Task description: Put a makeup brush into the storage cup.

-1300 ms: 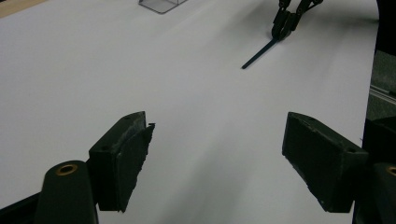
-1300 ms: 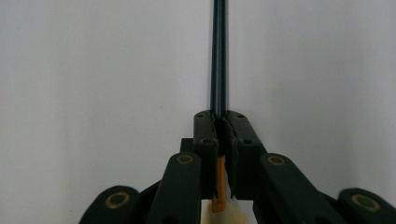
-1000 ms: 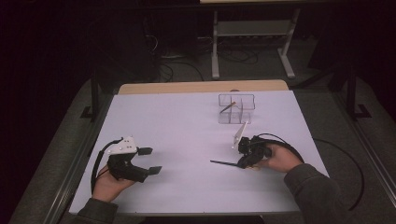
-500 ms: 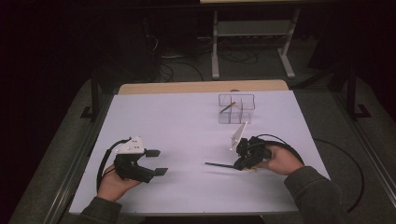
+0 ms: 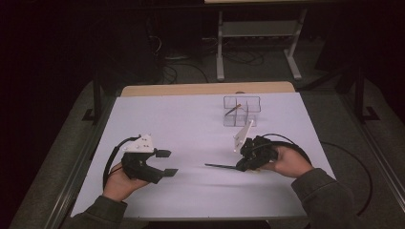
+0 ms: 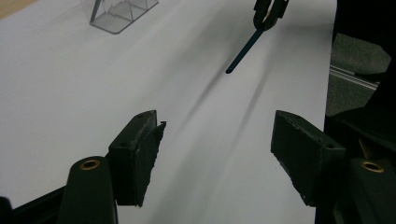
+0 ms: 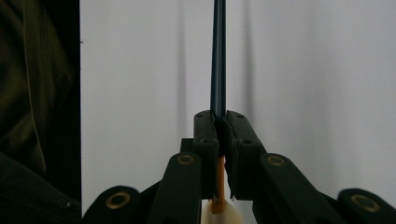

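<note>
The right gripper has its jaws clenched on a thin dark stick, which runs straight out from between the pads over the white table cover; an orange end of the stick shows behind the pads. In the high view the stick points from the right gripper toward the left gripper, just above the sheet. The left gripper has its jaws wide apart with nothing between them, and they have just been closing a little. Farther up the table, whose wooden far edge shows past the sheet, stands a clear box with compartments; another thin stick leans in it. Around the table the room is dark, with a grey floor, cables and a metal stand behind.
</note>
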